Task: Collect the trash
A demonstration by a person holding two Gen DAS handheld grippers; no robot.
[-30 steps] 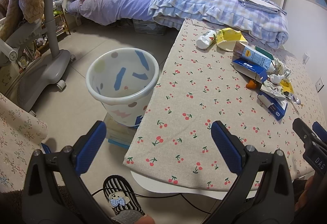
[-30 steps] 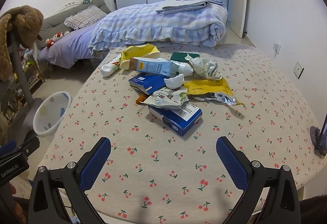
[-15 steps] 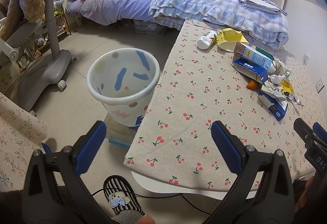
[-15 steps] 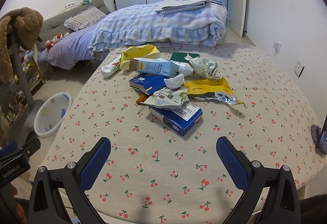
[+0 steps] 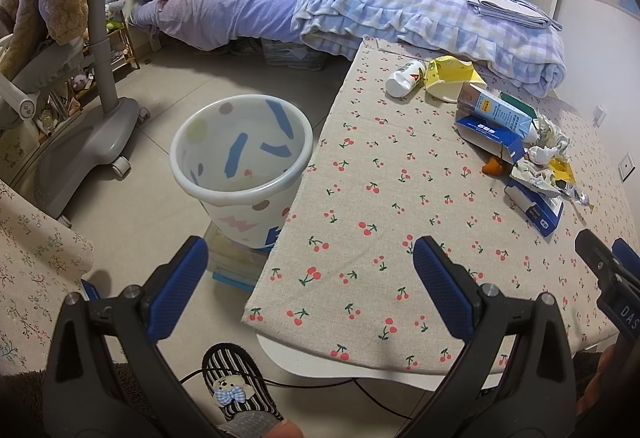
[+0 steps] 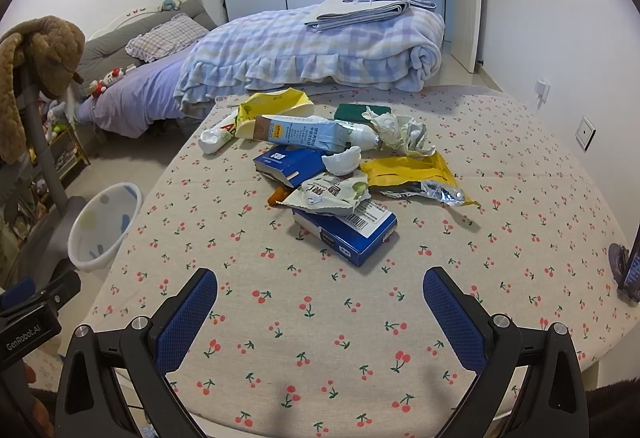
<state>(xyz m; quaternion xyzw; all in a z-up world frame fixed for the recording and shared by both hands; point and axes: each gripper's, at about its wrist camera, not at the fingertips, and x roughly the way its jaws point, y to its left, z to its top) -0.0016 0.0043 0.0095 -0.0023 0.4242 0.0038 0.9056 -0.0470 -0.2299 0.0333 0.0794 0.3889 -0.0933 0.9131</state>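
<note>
Both grippers hang wide open and empty over the near edge of the cherry-print counter [image 6: 520, 166], touching nothing. The left gripper [image 5: 310, 274] straddles the counter's corner, with the one white, colour-flecked waste bin [image 5: 242, 162] on the floor just beside that corner. The right gripper [image 6: 320, 298] faces the trash pile [image 6: 340, 166], which sits near the counter's middle, well apart from its blue pads [image 6: 188, 318]. Little differs from a second earlier: both views have crept slightly nearer, and the pile lies undisturbed. Countable in the heap: two dark blue cartons, the nearer one [image 6: 348, 234] closest to the right gripper; one light blue drink carton [image 6: 304, 132]; two white bottles, one [image 6: 218, 138] at the pile's bin-side end; one crumpled paper wad [image 6: 396, 130]. The wrappers overlap too much to count.
</note>
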